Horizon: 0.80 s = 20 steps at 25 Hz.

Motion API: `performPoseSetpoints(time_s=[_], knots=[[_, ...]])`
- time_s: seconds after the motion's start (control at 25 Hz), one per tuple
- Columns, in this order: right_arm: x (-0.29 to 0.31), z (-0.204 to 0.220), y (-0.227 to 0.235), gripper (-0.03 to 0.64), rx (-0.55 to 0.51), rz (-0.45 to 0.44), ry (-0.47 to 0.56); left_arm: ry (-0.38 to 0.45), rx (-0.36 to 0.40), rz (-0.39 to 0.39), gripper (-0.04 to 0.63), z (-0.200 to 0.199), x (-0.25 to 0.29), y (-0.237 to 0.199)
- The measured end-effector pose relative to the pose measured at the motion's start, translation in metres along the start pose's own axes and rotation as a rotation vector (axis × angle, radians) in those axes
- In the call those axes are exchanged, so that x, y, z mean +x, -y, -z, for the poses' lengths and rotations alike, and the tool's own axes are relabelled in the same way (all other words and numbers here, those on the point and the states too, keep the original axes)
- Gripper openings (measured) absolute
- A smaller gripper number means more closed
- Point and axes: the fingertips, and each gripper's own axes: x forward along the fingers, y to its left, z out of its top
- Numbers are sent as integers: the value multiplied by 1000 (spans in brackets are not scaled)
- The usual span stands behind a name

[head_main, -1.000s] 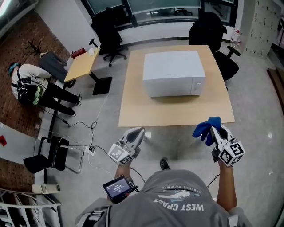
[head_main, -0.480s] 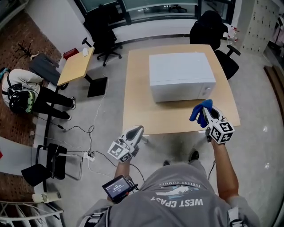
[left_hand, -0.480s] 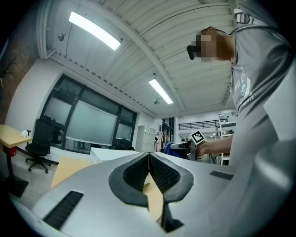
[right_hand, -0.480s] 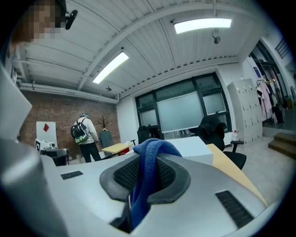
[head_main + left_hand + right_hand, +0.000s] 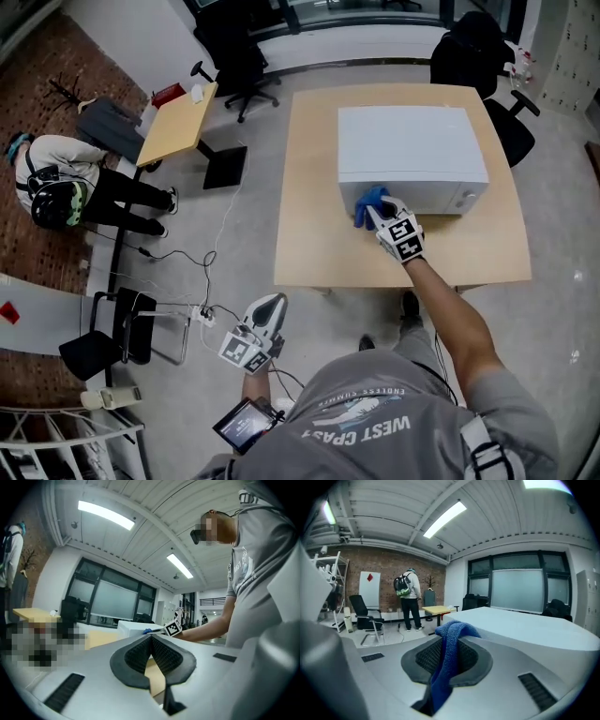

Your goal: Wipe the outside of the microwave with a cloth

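A white microwave (image 5: pixel 411 155) stands on the wooden table (image 5: pixel 309 234). My right gripper (image 5: pixel 378 212) is shut on a blue cloth (image 5: pixel 368 203) and holds it at the lower left of the microwave's front face. In the right gripper view the cloth (image 5: pixel 449 660) hangs between the pads, with the microwave's white top (image 5: pixel 525 627) just ahead of my right gripper (image 5: pixel 449 641). My left gripper (image 5: pixel 269 307) hangs low beside my body, off the table, shut and empty. In the left gripper view my left gripper (image 5: pixel 151 641) has its pads pressed together, and the microwave (image 5: pixel 136 627) shows far ahead.
Black office chairs (image 5: pixel 478 47) stand behind the table. A smaller wooden desk (image 5: pixel 178 122) is at the left. A person with a backpack (image 5: pixel 56 183) stands at far left. Cables and a power strip (image 5: pixel 202 317) lie on the floor near a black chair (image 5: pixel 112 333).
My right gripper has swung forward and to the left with the cloth, from the table's near edge up to the microwave's front. My left gripper has dropped lower, away from the table.
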Motion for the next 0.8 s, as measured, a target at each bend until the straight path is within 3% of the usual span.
performPoseSetpoints(time_s=[0.24,0.44,0.8], knots=[[88,31,-38,48,-55,-135,-71,-67,-41,-120,23,17,-13,-18],[96,35,-25,48,-48,-82,-74,-88,-46,-103,23,23,12,-24],[47,42,26,48,29,-3,-27,-119,-44,-31,23,29,58,-18]])
